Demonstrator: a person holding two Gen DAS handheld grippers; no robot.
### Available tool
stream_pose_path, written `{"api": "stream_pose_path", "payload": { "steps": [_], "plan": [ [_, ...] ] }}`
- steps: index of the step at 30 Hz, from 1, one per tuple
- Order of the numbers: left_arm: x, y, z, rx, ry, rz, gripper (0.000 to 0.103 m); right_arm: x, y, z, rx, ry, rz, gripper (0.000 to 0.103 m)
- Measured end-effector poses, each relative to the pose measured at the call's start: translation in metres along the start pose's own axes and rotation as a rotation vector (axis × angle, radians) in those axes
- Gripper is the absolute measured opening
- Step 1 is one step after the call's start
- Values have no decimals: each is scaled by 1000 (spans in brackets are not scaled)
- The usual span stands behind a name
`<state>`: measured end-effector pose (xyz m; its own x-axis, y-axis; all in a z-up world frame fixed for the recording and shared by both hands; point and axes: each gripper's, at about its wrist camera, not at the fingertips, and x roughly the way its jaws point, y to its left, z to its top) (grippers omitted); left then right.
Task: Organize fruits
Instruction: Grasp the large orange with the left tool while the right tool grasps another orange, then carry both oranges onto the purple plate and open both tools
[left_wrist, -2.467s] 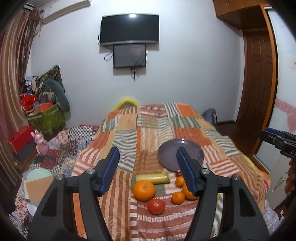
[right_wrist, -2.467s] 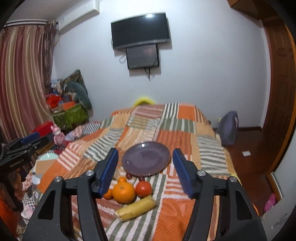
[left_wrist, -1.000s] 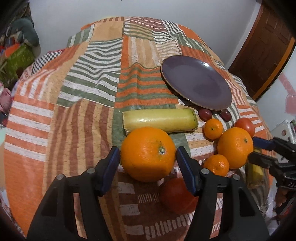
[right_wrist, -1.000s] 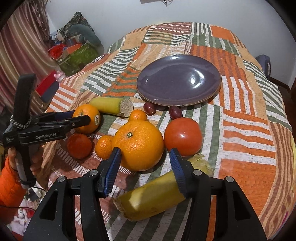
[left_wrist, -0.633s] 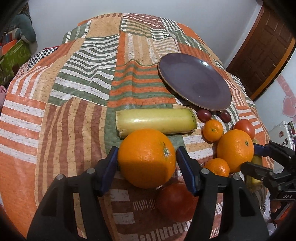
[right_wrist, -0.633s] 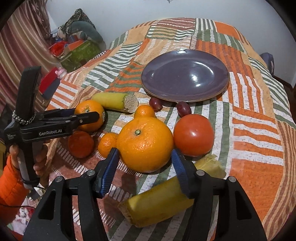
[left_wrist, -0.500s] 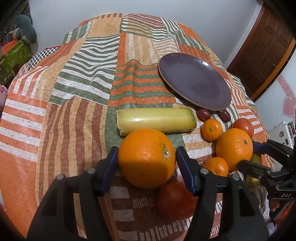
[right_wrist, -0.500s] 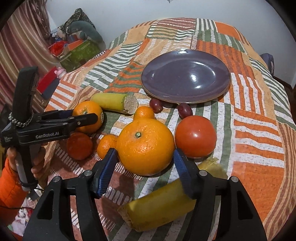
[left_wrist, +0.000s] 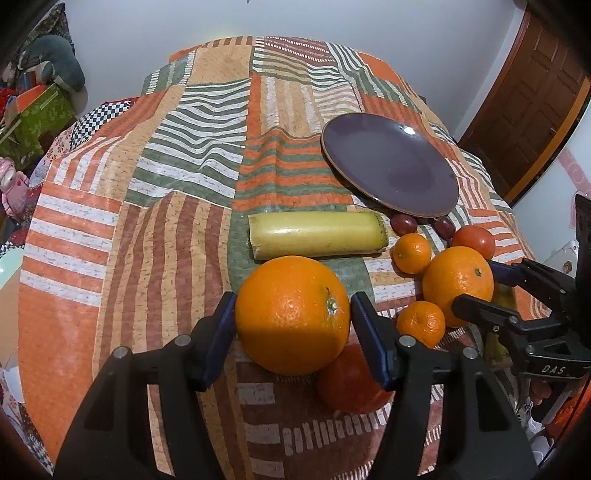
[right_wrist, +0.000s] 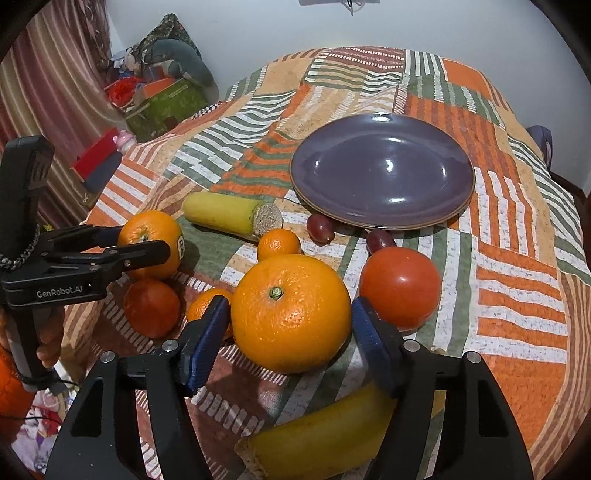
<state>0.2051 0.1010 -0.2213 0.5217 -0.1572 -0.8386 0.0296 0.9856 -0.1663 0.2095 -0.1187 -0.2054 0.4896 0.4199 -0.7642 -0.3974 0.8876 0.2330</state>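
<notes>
Fruit lies on a striped patchwork bedspread before an empty purple plate (left_wrist: 391, 166) (right_wrist: 380, 170). My left gripper (left_wrist: 293, 328) has its jaws against both sides of a large orange (left_wrist: 291, 314), which rests on the cloth. My right gripper (right_wrist: 290, 332) straddles a second large orange (right_wrist: 291, 312) with small gaps at each pad. A red tomato (right_wrist: 400, 286), a small mandarin (right_wrist: 279, 243), two dark grapes (right_wrist: 320, 227) and a yellow banana piece (right_wrist: 232, 214) lie nearby. Another banana piece (right_wrist: 332, 435) lies under the right gripper.
A red fruit (left_wrist: 351, 384) sits under my left gripper's right finger. A small mandarin (left_wrist: 421, 325) lies between the two oranges. Bags and boxes (right_wrist: 162, 99) are piled on the floor to the left. A wooden door (left_wrist: 524, 110) stands at right.
Both grippers came down from above the bed to the fruit. Each now has a large orange between its fingers, and the left jaws have narrowed onto theirs.
</notes>
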Motion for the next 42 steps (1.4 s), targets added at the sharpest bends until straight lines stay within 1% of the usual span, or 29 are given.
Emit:
{"api": "stream_pose_path", "payload": {
  "steps": [7,13,22,25,30,42],
  "plan": [
    [-18,-9,4,13,-36,-11,62,-12,-1,1,14,-28,1,64],
    [-35,-24,13,40,-82,-23,62,-33,-3,8,22,-90,-2,64],
    [-54,-52,35,78,-155,-51,62,-61,-15,26,32,-195,-46,64],
    [-55,-59,44,91,-169,-51,62,-68,-22,34,33,-225,-63,64],
    [-53,-67,60,84,-188,-67,62,-77,-33,48,32,-273,-97,64],
    [-35,-80,102,109,-225,-31,62,-77,-63,76,43,-336,-138,64]
  ]
}}
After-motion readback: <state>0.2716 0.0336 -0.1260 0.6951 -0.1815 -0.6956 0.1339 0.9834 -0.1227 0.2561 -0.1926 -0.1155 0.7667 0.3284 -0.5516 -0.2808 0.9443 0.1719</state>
